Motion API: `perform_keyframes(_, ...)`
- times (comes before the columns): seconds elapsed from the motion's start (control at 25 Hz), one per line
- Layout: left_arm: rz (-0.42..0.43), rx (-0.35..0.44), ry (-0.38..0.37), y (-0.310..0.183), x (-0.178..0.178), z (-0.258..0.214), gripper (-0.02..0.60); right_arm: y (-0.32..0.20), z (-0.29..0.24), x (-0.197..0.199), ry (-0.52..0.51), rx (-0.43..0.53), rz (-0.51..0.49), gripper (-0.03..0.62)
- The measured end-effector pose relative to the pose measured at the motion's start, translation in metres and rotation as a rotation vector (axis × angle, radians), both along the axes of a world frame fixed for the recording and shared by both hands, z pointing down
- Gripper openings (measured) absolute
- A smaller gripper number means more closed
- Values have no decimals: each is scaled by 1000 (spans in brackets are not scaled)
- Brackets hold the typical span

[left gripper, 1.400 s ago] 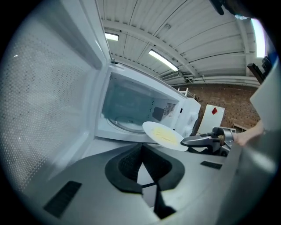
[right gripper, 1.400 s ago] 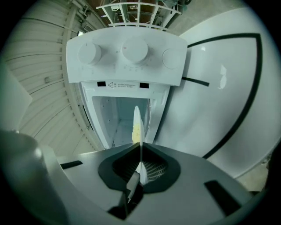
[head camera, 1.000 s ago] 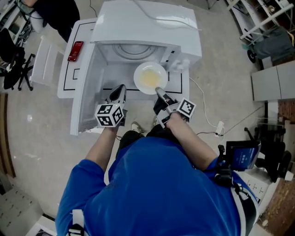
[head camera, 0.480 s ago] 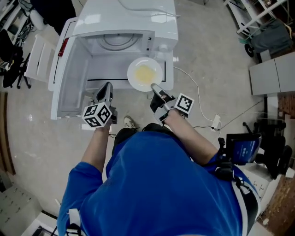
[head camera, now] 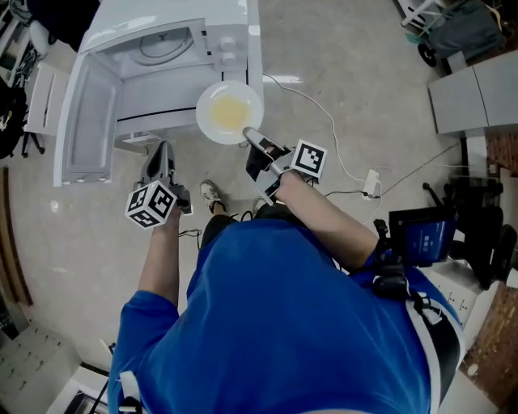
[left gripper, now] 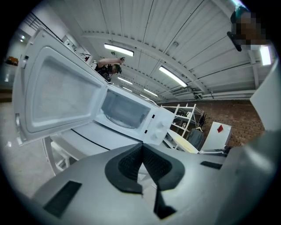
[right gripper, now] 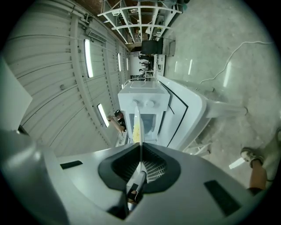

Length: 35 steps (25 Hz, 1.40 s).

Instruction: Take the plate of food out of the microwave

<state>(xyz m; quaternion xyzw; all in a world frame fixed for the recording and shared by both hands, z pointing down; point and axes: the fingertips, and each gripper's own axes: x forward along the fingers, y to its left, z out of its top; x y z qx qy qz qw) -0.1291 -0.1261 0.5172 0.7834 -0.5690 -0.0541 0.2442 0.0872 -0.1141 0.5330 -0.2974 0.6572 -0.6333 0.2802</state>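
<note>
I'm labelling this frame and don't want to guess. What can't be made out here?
- What the food on the plate is: too small in the head view, only a pale yellow patch; the right gripper view sees the plate edge-on.
- The microwave back: cut off by the head view's top edge.
- The floor under the person: hidden by their torso in the head view.

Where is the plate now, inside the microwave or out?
Out. The plate is held by its rim in the right tongs, in front of the open microwave, whose cavity shows only the bare turntable.
</note>
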Motion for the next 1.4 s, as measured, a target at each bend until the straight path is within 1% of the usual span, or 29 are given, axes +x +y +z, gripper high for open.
perform_keyframes(0.2, -30, -5, 17, 38, 12, -2, 9, 28, -4, 14, -15, 1, -30, 17)
perform_keyframes(0.32, -28, 0, 24, 50, 10, -7, 9, 38, -5, 17, -17, 6, -26, 17)
perform_keyframes(0.64, -20, 35, 42, 69, -20, -31, 9, 59, -15, 23, 8, 21, 21, 17)
perform_keyframes(0.8, -14, 45, 50, 81, -32, -35, 9, 70, -17, 16, 15, 30, 39, 18)
perform_keyframes(1.04, 4, 49, 63, 94, -37, -32, 9, 84, -19, 8, 6, 39, 60, 18)
perform_keyframes(1.4, 23, 53, 67, 97, -40, -33, 9, 90, -19, 0, -4, 44, 75, 18)
